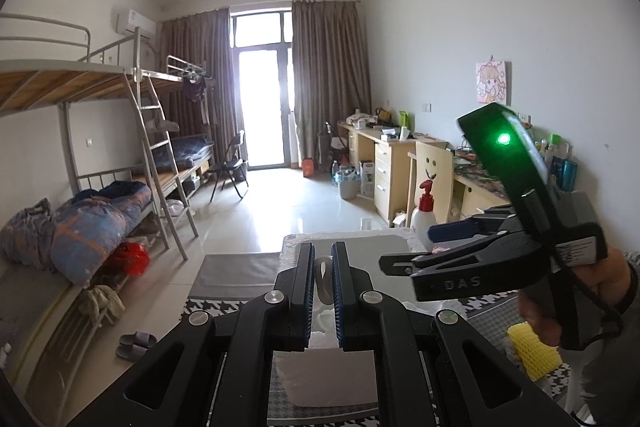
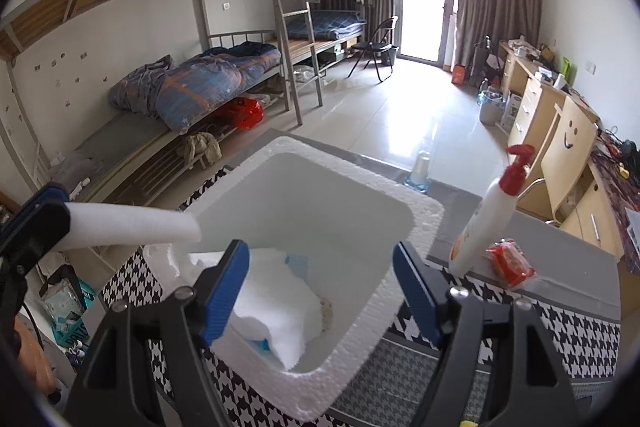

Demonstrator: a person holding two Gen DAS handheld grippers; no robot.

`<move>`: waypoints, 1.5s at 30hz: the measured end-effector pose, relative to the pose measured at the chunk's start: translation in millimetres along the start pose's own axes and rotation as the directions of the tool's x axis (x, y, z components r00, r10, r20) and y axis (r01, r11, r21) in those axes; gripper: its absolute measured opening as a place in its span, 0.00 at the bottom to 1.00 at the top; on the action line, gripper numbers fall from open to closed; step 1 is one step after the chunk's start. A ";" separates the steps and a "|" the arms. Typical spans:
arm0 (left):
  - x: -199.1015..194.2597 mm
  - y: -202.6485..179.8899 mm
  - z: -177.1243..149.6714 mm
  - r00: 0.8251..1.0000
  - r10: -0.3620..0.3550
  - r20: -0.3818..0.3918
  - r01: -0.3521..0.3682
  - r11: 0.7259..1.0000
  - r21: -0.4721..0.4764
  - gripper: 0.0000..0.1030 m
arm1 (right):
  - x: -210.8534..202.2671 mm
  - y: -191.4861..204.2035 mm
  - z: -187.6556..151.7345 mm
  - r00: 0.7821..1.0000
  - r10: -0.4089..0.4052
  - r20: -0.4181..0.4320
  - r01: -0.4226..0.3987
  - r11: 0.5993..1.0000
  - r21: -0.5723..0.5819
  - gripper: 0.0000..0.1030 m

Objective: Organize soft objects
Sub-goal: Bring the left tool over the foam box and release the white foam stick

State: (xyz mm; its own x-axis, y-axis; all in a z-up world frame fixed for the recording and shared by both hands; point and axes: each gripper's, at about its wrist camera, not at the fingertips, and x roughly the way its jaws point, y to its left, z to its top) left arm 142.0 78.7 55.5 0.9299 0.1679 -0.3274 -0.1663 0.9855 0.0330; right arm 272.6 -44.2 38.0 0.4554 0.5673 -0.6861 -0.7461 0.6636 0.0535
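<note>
Foam tube (image 2: 132, 225) sits pinched in your left gripper (image 1: 322, 291) beside the box (image 2: 416, 227); your right gripper (image 2: 320, 283) gapes wide, empty. Release early and the tube could bounce off the rim.

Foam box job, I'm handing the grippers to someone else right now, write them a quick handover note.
Left gripper: shut on the white foam tube, held over the near left corner of the foam box.
Right gripper: open and empty, hanging above the box.
In the box: white foam sheets piled at the near side.
Left out on the houndstooth mat: a yellow foam net near the right hand, and a red packet beside the pump bottle.
To do: probably drop the tube into the box, then fetch the yellow net. Whether the red packet belongs in the box is unclear.
</note>
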 end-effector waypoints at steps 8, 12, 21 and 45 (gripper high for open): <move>6.5 -4.0 2.6 1.000 -0.017 -0.002 0.017 1.000 0.012 0.09 | -13.2 -9.4 -4.5 0.999 -0.031 0.021 0.031 0.999 0.011 0.76; 8.9 -6.7 4.0 1.000 -0.030 -0.003 0.030 0.999 0.017 0.09 | -19.3 -12.8 -7.4 0.998 -0.043 0.039 0.042 0.999 0.034 0.76; 18.3 -14.0 7.4 0.997 -0.073 -0.016 0.074 0.997 0.030 0.09 | -34.5 -27.8 -21.3 0.995 -0.071 0.064 0.067 0.995 0.068 0.76; 56.0 -38.0 3.1 0.986 -0.126 -0.108 0.132 0.990 0.053 0.09 | -75.3 -51.4 -58.7 0.982 -0.132 0.136 0.114 0.985 0.128 0.76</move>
State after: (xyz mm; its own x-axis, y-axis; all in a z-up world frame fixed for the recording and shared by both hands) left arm 201.4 50.7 38.9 0.9023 0.0390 -0.4294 -0.0244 0.9989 0.0395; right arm 248.2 -149.6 44.4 0.6117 0.5361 -0.5817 -0.6206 0.7813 0.0674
